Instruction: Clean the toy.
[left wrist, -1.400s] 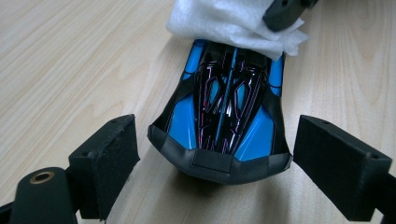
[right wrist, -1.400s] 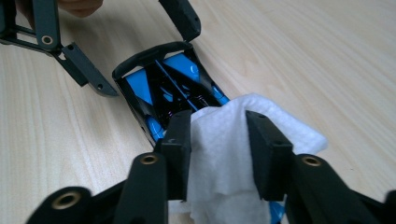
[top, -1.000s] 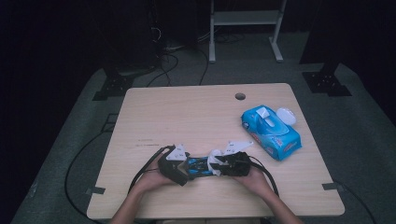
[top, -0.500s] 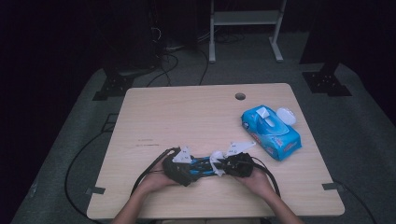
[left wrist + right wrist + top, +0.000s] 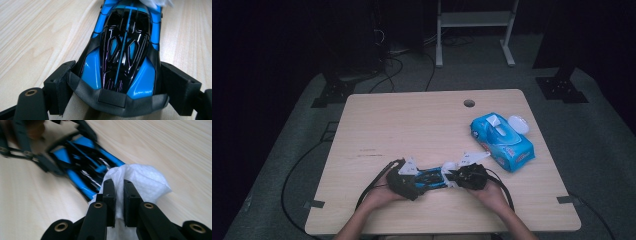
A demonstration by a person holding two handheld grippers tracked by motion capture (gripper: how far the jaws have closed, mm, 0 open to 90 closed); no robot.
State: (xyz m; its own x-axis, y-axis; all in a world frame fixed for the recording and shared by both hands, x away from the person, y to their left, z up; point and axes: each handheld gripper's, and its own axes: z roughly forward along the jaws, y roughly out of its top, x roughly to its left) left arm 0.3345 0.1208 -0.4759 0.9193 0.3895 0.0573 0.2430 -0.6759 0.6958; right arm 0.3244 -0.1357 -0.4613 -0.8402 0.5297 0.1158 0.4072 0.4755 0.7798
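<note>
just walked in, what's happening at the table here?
A person is wiping a blue and black toy car on the wooden table. The left tongs grip the car by its sides, their jaws having just closed in on it. The right tongs pinch a white wipe against the car's other end. A blue pack of wipes lies to the right.

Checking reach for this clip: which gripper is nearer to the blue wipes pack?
Right. The right gripper sits just below-left of the wipes pack, pinching a white wipe; the left gripper is farther left, around the toy car.
</note>
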